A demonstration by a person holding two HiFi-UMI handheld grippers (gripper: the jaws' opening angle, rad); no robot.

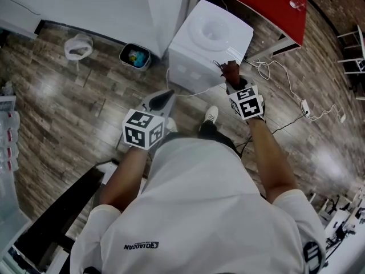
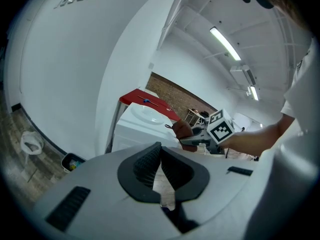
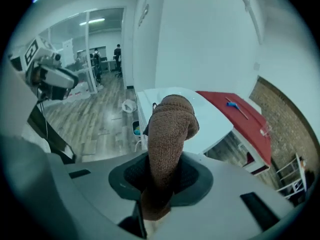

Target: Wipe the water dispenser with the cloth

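Between the right hand-held gripper (image 3: 159, 181) jaws – brown cloth (image 3: 167, 134), clamped, upright

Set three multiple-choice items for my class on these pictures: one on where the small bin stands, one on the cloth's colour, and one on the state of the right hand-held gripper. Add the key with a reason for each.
1. Where is the small bin?
A. on top of the water dispenser
B. on the floor beside the water dispenser
C. hanging on the wall

2. What colour is the cloth?
A. brown
B. blue
C. yellow

3. What state is the right hand-held gripper in?
A. open and empty
B. shut on the cloth
C. shut on a bottle

Key:
1 B: the head view shows it on the wood floor, just left of the dispenser.
2 A: both gripper views show it brown.
3 B: the right gripper view shows the cloth pinched between the jaws.
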